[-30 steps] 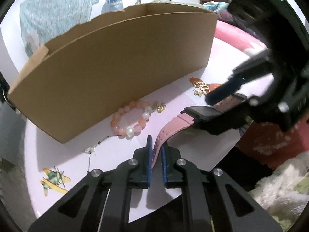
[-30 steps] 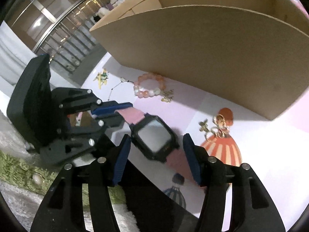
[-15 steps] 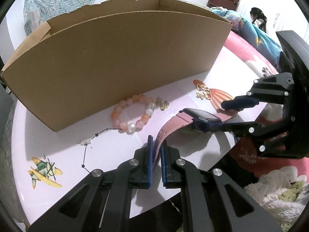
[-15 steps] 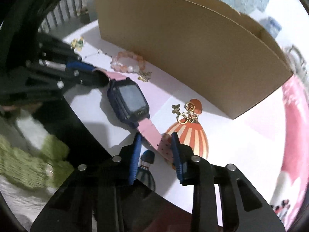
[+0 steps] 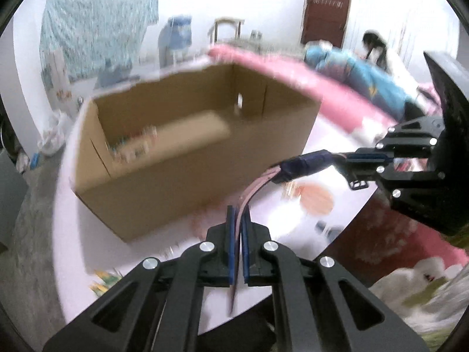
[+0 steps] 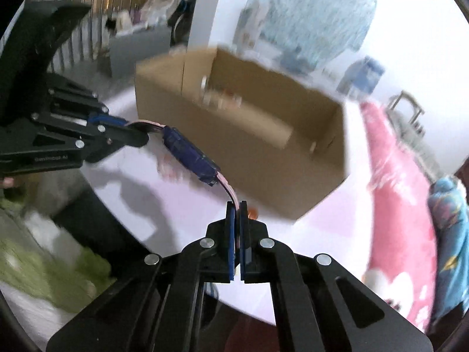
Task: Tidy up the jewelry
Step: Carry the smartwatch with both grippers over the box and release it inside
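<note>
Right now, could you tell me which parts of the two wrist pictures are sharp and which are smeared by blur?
Left wrist view: the left gripper is crisp, while the cardboard box and table are motion-smeared, with glare near the table edge. Right wrist view: the right gripper is sharp; the watch and box are smeared, and the fisheye bends the edges.

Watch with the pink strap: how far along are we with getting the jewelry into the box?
Done: some small items already lie inside the cardboard box, too blurred to name. In hand: the watch hangs clear of the table, with the left gripper and right gripper each shut on one strap end. Left: lowering it into the box, then the remaining pieces, which are smeared by blur here.
</note>
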### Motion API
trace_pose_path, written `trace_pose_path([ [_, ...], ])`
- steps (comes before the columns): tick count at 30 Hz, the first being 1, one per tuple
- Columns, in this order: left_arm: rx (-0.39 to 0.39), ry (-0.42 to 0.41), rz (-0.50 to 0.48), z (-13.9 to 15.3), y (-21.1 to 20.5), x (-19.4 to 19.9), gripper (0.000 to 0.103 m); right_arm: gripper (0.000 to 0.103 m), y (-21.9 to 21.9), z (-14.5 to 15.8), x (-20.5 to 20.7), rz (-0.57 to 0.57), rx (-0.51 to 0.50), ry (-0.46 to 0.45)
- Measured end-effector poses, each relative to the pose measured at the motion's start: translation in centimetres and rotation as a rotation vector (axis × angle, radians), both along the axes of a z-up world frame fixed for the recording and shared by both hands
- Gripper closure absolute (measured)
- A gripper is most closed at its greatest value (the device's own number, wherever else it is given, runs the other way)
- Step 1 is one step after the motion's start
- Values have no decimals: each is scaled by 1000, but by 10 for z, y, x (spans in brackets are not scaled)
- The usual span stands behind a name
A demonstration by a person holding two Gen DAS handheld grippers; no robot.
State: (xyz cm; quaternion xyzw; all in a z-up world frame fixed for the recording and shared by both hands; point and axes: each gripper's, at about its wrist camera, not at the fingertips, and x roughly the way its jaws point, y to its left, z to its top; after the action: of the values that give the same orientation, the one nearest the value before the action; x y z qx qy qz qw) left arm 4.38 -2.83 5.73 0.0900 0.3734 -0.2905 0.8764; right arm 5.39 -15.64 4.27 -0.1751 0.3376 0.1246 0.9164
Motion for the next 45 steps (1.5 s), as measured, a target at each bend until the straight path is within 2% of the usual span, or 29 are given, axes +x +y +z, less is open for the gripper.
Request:
trace_pose_path([
  [4,-73,-48,-22,49,9,19,100,102,-3,49,13,0,-1,-99],
  [6,-79,-60,-34,64,7,40,100,102,-6,64,35,5,33,-101],
  [8,-69,-41,-38,68,5,70,100,102,-16,70,63,15,71,-57],
  [9,-70,-5,-36,66,3,84,100,102,-22,71,86,16,94,-1],
  [12,-132,210,-27,49,2,140,100,102,-27,56,144,10,129,199],
  [13,-176,329,-21,37,1,161,100,102,-25,50,153,2,124,250],
  [15,-222,472,-15,17,0,186,100,102,-27,35,183,-10,93,359],
  [16,-213,524,6,7,-1,197,100,102,-27,27,198,-6,73,406],
  [19,-182,631,45,-20,-10,227,100,102,-25,8,229,3,42,532],
  [24,-182,746,83,-44,-15,252,99,101,-25,-8,269,12,-49,617],
  [26,-134,740,128,-51,-16,261,95,95,-28,-12,282,9,-51,619],
  [27,-114,744,158,-55,-14,264,86,92,-30,-11,287,-5,-59,604],
  [28,-115,763,180,-59,-11,267,82,84,-33,-10,288,-7,-58,591],
  [29,-138,778,204,-60,-5,270,72,77,-35,-4,287,-8,-46,561],
  [30,-156,772,212,-58,-1,271,63,74,-36,0,286,-7,-43,547],
  [33,-158,744,213,-52,6,269,55,71,-41,13,276,-9,-32,486],
  [34,-163,738,210,-48,6,266,54,65,-43,16,273,-12,-25,470],
  [38,-123,619,205,-21,8,251,52,50,-60,43,257,-27,54,401],
  [41,-106,511,172,5,7,236,50,42,-73,67,223,-40,141,307],
  [43,-101,425,146,28,9,219,46,35,-82,78,208,-42,209,249],
  [45,-116,323,125,52,20,189,35,31,-89,91,176,-73,251,172],
])
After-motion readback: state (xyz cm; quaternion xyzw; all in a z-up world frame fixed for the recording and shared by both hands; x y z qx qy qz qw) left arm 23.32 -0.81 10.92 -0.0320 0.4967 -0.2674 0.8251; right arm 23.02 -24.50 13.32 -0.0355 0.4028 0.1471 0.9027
